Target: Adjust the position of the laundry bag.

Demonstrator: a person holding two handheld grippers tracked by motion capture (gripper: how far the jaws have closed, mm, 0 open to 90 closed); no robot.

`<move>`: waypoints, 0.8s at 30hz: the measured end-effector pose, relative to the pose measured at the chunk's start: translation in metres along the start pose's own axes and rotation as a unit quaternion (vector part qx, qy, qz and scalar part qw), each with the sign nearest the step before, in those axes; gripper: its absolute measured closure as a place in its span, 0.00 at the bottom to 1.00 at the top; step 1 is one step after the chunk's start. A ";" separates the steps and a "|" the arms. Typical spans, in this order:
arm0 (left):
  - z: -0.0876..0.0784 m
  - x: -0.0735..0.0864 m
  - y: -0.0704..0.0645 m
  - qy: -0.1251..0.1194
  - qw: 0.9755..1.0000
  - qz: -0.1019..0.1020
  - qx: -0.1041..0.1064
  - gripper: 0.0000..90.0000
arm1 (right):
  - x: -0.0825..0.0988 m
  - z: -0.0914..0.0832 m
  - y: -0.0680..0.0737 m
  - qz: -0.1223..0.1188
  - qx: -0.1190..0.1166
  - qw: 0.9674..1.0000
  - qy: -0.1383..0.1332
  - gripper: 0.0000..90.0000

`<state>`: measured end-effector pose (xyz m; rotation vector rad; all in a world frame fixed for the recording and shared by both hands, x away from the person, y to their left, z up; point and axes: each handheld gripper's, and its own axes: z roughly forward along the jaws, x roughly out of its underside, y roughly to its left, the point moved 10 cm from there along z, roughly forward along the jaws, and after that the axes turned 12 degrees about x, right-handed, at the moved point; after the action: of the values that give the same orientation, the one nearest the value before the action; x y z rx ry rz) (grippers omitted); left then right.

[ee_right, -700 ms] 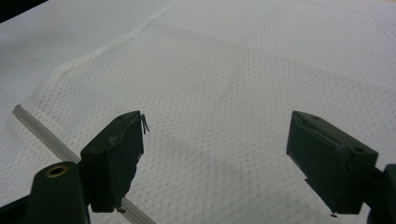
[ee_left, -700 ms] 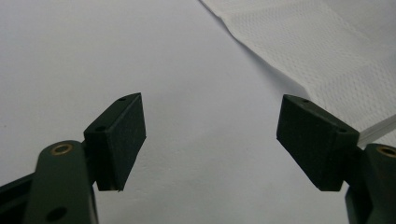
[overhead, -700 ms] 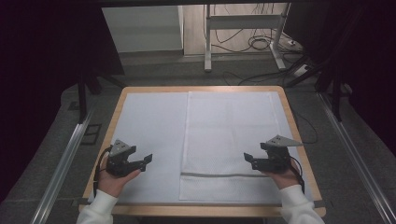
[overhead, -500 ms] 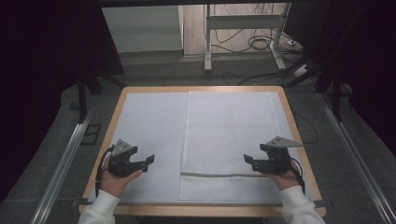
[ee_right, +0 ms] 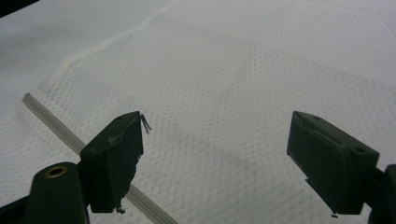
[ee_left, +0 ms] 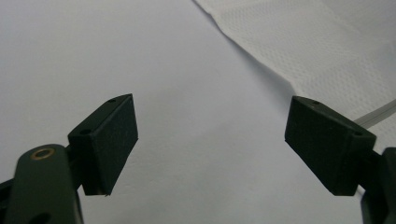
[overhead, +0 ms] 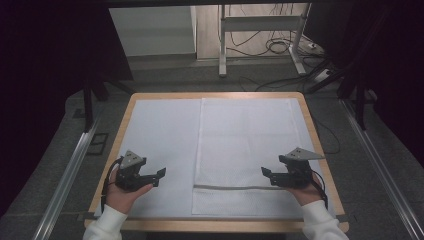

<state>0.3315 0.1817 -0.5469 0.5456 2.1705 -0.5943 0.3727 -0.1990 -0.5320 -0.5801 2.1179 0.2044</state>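
A white mesh cloth (overhead: 245,140) lies flat on the right half of the table, with a grey strip (overhead: 230,187) running across it near the front edge. My left gripper (overhead: 158,177) hovers open over the bare white sheet (overhead: 160,130), left of the cloth's near corner, jaws pointing right. In the left gripper view the gripper (ee_left: 210,135) holds nothing, and the cloth (ee_left: 327,42) lies ahead to the right. My right gripper (overhead: 267,176) stands open above the cloth's right side, pointing left. Its jaws (ee_right: 215,149) are wide apart over the mesh (ee_right: 233,70), with the grey strip (ee_right: 51,121) at the left.
The table has a wooden rim (overhead: 320,145) around the white sheet. Metal rails (overhead: 70,170) run along the floor on both sides. A desk frame and cables (overhead: 280,45) stand beyond the far edge.
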 end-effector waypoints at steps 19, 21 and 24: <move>-0.003 -0.013 -0.009 -0.003 0.999 -0.036 0.011 0.20 | -0.002 -0.009 -0.018 0.018 0.024 1.000 -0.007 0.19; 0.002 -0.012 -0.011 0.003 0.999 -0.036 0.011 0.21 | -0.002 -0.009 -0.019 0.017 0.026 0.999 -0.007 0.19; 0.006 -0.009 -0.015 0.010 0.999 -0.041 0.025 0.21 | -0.001 -0.009 -0.019 0.014 0.027 1.000 -0.006 0.19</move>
<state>0.3319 0.1643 -0.5400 0.4920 2.2096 -0.6917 0.3763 -0.2187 -0.5244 -0.5162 2.1137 0.1669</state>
